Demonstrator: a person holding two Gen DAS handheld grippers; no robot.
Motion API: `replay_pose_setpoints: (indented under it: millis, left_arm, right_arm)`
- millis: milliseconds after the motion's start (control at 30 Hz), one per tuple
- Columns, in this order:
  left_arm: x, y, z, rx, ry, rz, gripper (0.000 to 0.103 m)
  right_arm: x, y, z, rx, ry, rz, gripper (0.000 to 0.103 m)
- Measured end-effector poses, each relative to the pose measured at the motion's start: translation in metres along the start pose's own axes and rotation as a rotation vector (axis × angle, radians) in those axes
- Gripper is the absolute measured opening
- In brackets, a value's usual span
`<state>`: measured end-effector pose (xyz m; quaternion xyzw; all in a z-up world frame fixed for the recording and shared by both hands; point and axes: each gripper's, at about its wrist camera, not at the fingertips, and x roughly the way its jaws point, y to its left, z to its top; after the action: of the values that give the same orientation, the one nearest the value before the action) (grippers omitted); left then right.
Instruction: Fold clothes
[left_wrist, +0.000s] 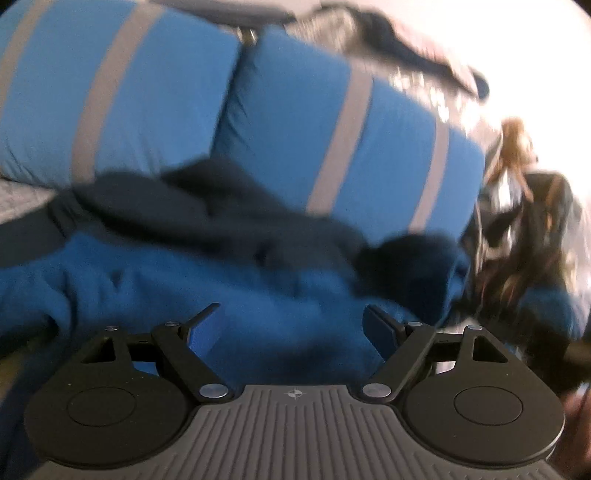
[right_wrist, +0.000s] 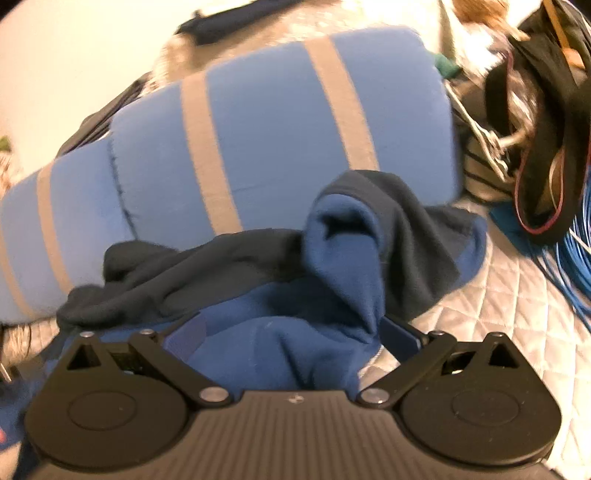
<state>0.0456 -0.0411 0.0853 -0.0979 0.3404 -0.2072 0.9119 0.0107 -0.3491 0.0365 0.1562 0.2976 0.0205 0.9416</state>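
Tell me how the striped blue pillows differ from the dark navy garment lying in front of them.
The striped pillows are light blue with grey bands; the navy garment is plain and nearly black. The striped pillows are plump and smooth, with rounded shapes, while the navy garment is limp, crumpled and unfolded. The striped pillows sit behind, the navy garment slumped against their base on the blue fleece. Both are soft fabric things on the same quilted bed.

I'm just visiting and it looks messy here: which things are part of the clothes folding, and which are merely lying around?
For the job:
blue fleece garment
left gripper
right gripper

Lying about:
striped blue pillows
black bag
blue cord
quilted bed cover
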Motion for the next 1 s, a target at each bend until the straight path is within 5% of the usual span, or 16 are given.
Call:
replay_pose_setpoints:
  millis: [100,233,400,800,1000]
  left_arm:
    - [0.006,0.009,-0.003,-0.009,0.016,0.014,0.082]
    - [0.014,0.017,0.003,-0.075,0.067,-0.057,0.082]
    - [0.012,0.013,0.003,-0.014,0.018,-0.054,0.082]
    - [0.006,0.025,0.004,-0.064,0.041,-0.050,0.082]
    - [0.002,0.032,0.001,-0.076,0.061,-0.050,0.082]
  right_arm:
    - [0.005,-0.013,0.003,0.024,-0.006,-0.014,0.103]
    - [0.014,-0.022,0.000,0.043,0.014,-0.046,0.103]
    - [0.024,-0.015,-0.008,0.055,0.068,-0.006,0.103]
    - [0.025,0.041,-0.036,-0.212,0.011,-0.039,0.103]
    - [0.022,0.031,-0.021,-0.182,-0.060,-0.074,0.103]
